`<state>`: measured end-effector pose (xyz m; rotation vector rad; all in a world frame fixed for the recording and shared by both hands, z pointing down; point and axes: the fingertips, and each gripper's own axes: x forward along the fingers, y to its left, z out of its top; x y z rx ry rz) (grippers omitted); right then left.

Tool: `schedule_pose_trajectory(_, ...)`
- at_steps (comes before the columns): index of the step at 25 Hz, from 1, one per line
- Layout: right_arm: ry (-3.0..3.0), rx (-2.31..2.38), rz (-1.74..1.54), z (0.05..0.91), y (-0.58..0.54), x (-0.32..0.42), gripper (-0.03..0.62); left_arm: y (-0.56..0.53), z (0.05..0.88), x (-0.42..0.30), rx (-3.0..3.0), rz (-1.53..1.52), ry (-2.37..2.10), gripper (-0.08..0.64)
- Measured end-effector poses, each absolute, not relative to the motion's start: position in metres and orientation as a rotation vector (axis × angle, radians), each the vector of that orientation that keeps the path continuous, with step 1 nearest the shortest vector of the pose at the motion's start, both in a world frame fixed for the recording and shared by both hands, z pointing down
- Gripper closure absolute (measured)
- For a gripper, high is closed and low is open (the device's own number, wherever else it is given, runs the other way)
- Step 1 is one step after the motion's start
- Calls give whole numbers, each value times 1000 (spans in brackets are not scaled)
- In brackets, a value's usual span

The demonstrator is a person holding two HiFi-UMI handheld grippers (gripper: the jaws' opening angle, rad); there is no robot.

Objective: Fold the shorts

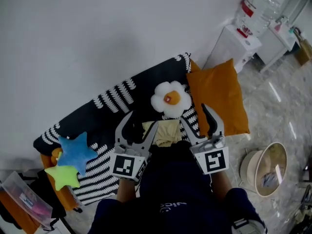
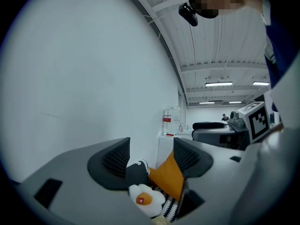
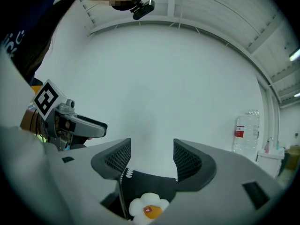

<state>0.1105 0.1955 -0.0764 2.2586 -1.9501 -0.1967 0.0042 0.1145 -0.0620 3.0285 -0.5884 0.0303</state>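
Note:
The pale yellow shorts (image 1: 168, 132) lie bunched on the black-and-white striped cover (image 1: 105, 112), low between my two grippers in the head view. My left gripper (image 1: 140, 128) hovers over their left side, its jaws wide open and empty. My right gripper (image 1: 199, 121) hovers over their right side, also open with nothing between its fingers. Both point level toward the white wall. In the left gripper view the left gripper (image 2: 151, 156) frames only the cushions beyond. The right gripper (image 3: 151, 156) frames bare wall and cover.
A fried-egg plush (image 1: 169, 99) and an orange pillow (image 1: 217, 99) lie just beyond the shorts. Blue (image 1: 75, 151) and green (image 1: 62, 175) star plushes sit at the left end. A water dispenser (image 1: 243, 33) stands at the right, and a round basket (image 1: 265, 168) is on the floor.

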Motion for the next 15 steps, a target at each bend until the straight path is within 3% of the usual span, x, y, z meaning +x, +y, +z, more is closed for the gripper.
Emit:
schedule_pose_trajectory(3,-1938,2276,-232,-79,197,112,328,112,-66,5,3024,-7,-610,312)
schedule_pose_trajectory(8,-1944,2299,-228,-80,206,110,432,114,-69,9,3027,-55,-630,532)
schedule_pose_trajectory(12,-1940,2307,-232,-82,210,113,581,125,-72,19,3052,-53,-575,557)
schedule_pose_trajectory(15,-1945,2291,-216,-78,208,111,583,125,-68,21,3048,-39,-588,557)
